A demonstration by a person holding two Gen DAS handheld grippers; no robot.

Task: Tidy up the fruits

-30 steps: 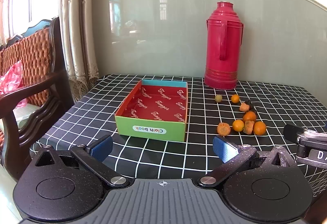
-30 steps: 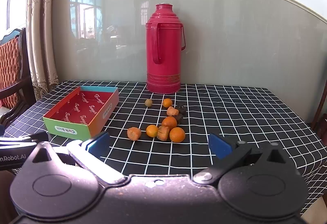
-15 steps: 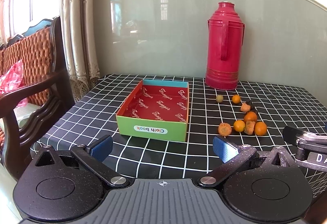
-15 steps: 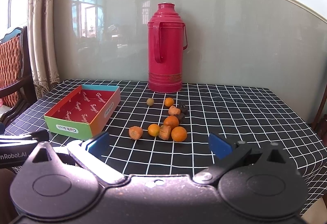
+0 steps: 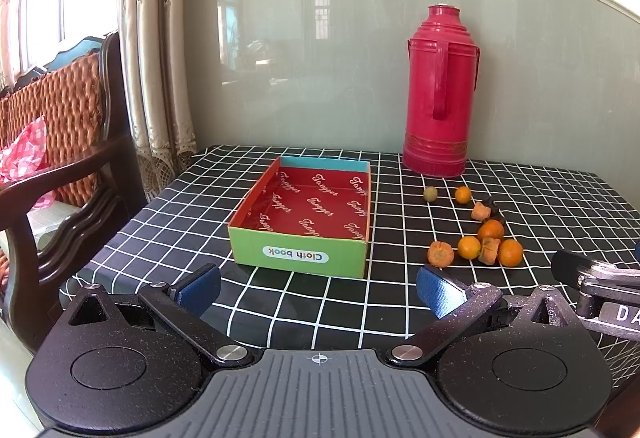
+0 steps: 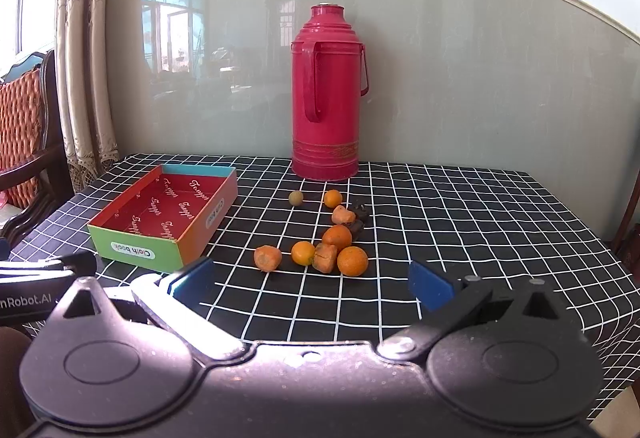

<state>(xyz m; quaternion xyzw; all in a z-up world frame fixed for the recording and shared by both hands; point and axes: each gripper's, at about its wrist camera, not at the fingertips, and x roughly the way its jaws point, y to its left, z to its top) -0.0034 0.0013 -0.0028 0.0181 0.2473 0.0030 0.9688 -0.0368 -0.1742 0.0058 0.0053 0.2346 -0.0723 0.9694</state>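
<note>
You see black tablecloth (image 6: 460,222) with white grid; box (image 6: 132,238) green-fronted, red inside, blue far wall; oranges (image 6: 352,261) bright orange; flask (image 6: 326,98) crimson; your finger pads (image 5: 434,294) blue.

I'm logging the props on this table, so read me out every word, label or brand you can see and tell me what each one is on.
"Cloth book": white label on the green end of the box, upside down in both views; also on its orange side, too slanted to read well.
"Tongper" or similar, script unclear: repeated across the box's red lining.
"nRobot.AI", cut off: on the left gripper.
"DA", cut off: on the right gripper.
Red thermos: no text visible.
</note>
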